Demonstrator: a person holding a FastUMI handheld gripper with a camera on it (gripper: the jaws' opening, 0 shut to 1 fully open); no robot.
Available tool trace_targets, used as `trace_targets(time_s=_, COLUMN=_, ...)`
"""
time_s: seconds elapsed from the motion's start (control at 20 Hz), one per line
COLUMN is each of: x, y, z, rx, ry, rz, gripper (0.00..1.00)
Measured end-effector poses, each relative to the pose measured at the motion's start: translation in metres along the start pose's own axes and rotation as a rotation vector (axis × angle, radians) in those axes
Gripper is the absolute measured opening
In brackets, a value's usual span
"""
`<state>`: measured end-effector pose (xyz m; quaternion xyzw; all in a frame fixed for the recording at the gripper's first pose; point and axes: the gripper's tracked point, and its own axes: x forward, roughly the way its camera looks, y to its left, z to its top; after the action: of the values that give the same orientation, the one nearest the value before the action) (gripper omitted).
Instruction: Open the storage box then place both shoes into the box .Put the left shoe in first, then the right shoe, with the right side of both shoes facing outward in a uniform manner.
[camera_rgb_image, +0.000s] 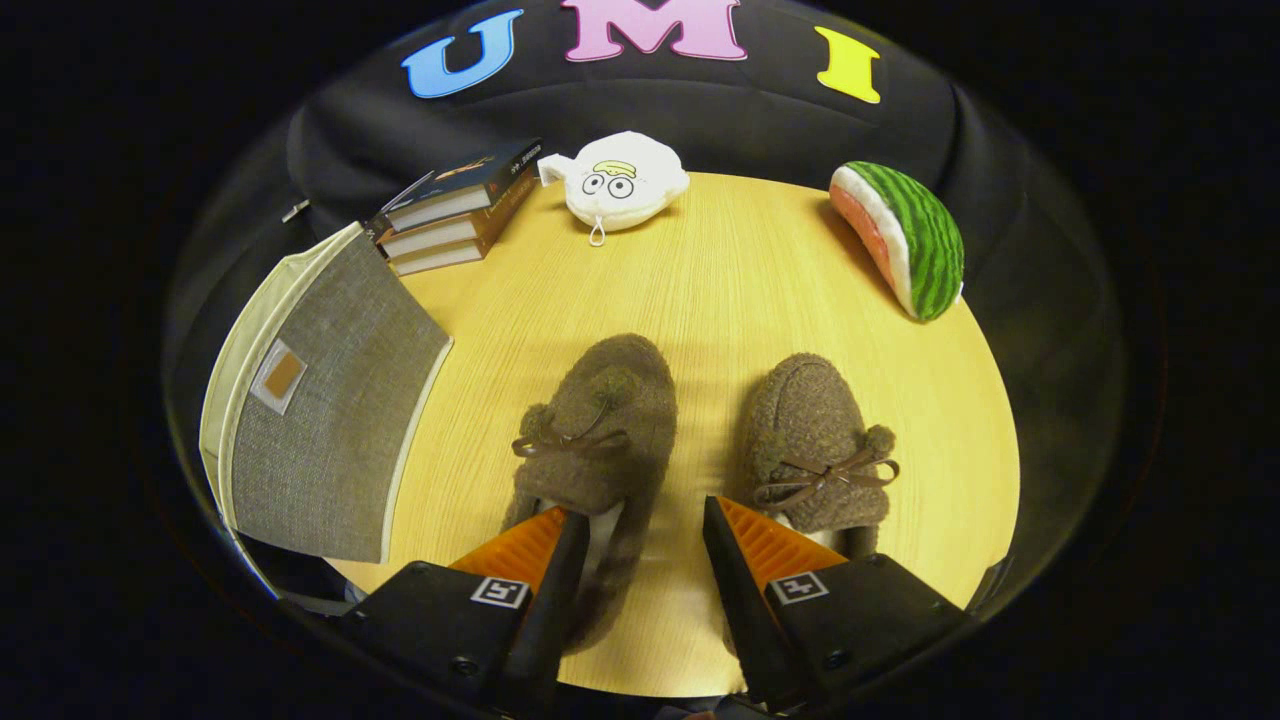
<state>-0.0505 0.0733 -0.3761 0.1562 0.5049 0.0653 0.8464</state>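
Note:
Two brown fuzzy shoes with small bows lie side by side on the round wooden table (720, 270), toes pointing away from me. My gripper (645, 512) is open over the heel of the left-hand shoe (605, 420). One finger sits at that shoe's pale-lined opening, the other over the bare table between the shoes, so the shoe's right side wall lies between them. The right-hand shoe (815, 430) lies just beyond the right finger. The grey fabric storage box (330, 400) with cream trim stands to the left of the shoes, its lid down.
Beyond the box is a stack of three books (455, 205). A white plush toy (620, 185) lies at the table's far edge, and a watermelon-slice plush (905, 235) at the far right. Bare table stretches beyond the shoes.

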Motion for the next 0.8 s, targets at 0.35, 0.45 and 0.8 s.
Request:
trace_targets(time_s=0.35, x=0.023, y=-0.008, z=0.003, rx=0.013, ry=0.001, rz=-0.085, gripper=0.26)
trace_targets(time_s=0.45, x=0.017, y=-0.007, z=0.006, rx=0.078, ry=0.007, rz=-0.101, gripper=0.08)
trace_targets(time_s=0.8, x=-0.047, y=0.012, z=0.038, rx=0.153, ry=-0.007, rz=-0.102, gripper=0.06)
